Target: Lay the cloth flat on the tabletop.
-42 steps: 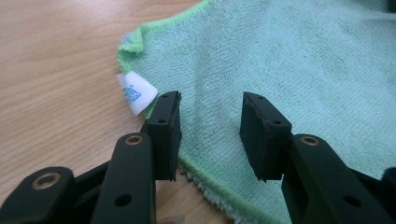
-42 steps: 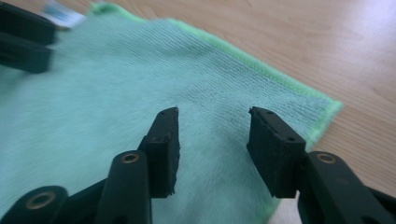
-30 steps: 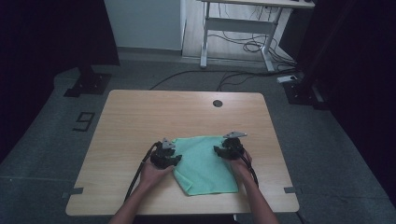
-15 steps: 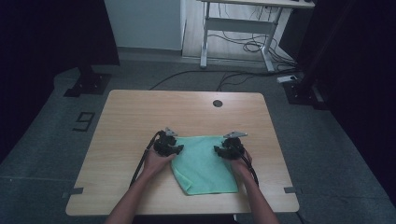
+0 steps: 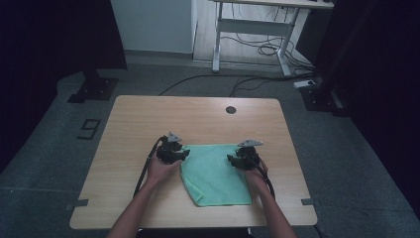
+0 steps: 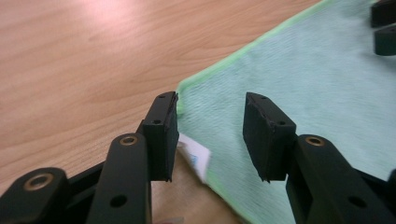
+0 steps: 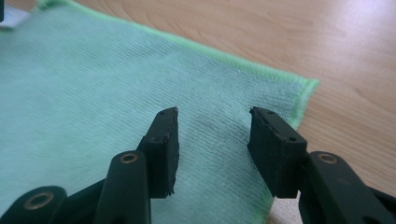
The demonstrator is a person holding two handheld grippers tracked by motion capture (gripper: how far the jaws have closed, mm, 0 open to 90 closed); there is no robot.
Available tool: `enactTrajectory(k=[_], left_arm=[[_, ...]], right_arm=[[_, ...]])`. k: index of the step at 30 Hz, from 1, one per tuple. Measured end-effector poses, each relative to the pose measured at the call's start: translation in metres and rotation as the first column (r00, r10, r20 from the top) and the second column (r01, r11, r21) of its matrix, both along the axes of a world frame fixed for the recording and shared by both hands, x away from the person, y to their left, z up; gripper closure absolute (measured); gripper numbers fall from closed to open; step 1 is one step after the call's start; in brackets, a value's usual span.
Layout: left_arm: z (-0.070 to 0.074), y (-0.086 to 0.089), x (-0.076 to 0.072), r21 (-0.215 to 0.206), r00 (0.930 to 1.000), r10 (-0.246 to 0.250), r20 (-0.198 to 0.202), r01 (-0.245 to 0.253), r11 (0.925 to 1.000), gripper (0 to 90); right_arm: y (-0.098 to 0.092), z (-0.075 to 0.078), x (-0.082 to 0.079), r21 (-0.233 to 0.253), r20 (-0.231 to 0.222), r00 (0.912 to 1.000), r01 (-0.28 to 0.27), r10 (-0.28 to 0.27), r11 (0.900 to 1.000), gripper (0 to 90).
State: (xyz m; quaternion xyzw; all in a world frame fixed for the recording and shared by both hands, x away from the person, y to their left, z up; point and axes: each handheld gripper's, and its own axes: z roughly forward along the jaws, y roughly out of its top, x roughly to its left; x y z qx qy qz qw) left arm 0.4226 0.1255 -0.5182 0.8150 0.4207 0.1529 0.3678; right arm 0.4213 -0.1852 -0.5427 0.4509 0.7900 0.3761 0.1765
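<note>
Mint-green microfibre cloth (image 5: 214, 171) with brighter green stitched hem, spread flat between the left claw (image 5: 184, 153) and right claw (image 5: 231, 159), near-left corner folded over, small white label (image 6: 196, 156) beside the left claw's jaws

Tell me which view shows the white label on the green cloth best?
The left gripper view: the white label lies close at the cloth edge, beside the left gripper. The right gripper view catches a sliver at its top-left corner; from the high view it cannot be told.
</note>
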Motion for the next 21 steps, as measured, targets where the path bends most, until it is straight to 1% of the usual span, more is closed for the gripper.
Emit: enactTrajectory(k=[2, 3, 4, 5, 8, 10, 12, 13, 16, 19, 21], left_arm=[[0.005, 0.001, -0.005, -0.007, 0.9999, -0.011, 0.011, 0.011, 0.9999, 56.4], [0.009, 0.002, -0.009, -0.008, 0.9996, -0.017, 0.021, 0.017, 0.9998, 56.6], [0.010, 0.002, -0.011, -0.011, 0.9995, -0.017, 0.026, 0.017, 0.9998, 56.7], [0.012, 0.003, -0.013, -0.017, 0.9995, -0.016, 0.029, 0.017, 0.9997, 56.7], [0.013, 0.002, -0.017, -0.036, 0.9995, -0.023, 0.021, 0.024, 0.9991, 57.1], [0.009, -0.003, -0.018, -0.024, 0.9992, -0.038, 0.011, 0.038, 0.9990, 57.3], [0.004, -0.008, -0.017, -0.018, 0.9989, -0.047, 0.001, 0.047, 0.9987, 57.3], [0.000, -0.011, -0.016, -0.006, 0.9987, -0.051, -0.010, 0.051, 0.9987, 57.3], [-0.011, -0.014, -0.008, 0.012, 0.9981, -0.039, -0.047, 0.040, 0.9991, 57.2], [-0.019, -0.012, -0.001, 0.009, 0.9973, -0.020, -0.070, 0.021, 0.9997, 57.3], [-0.020, -0.011, 0.000, -0.001, 0.9971, -0.018, -0.074, 0.018, 0.9998, 57.4]], right_arm=[[0.000, 0.009, -0.007, 0.018, 0.027, 0.9996, -0.005, 0.005, 1.000, 52.3], [0.000, 0.012, -0.009, 0.025, 0.032, 0.9995, -0.006, 0.005, 1.000, 52.4], [0.000, 0.018, -0.016, 0.038, 0.047, 0.9988, -0.014, 0.012, 0.999, 52.4], [0.000, 0.022, -0.019, 0.043, 0.054, 0.9984, -0.019, 0.017, 0.999, 52.3], [0.002, 0.032, -0.033, 0.062, 0.084, 0.9959, -0.039, 0.034, 0.997, 52.9], [0.005, 0.035, -0.042, 0.065, 0.105, 0.9930, -0.063, 0.056, 0.996, 53.1], [0.008, 0.035, -0.050, 0.079, 0.107, 0.9918, -0.079, 0.070, 0.994, 53.4], [0.010, 0.033, -0.052, 0.080, 0.106, 0.9912, -0.088, 0.079, 0.993, 53.4], [0.018, 0.026, -0.063, 0.080, 0.098, 0.9890, -0.119, 0.111, 0.990, 53.2], [0.025, 0.022, -0.070, 0.084, 0.096, 0.9859, -0.145, 0.137, 0.986, 52.6], [0.029, 0.020, -0.074, 0.089, 0.090, 0.9837, -0.164, 0.156, 0.983, 51.8]])
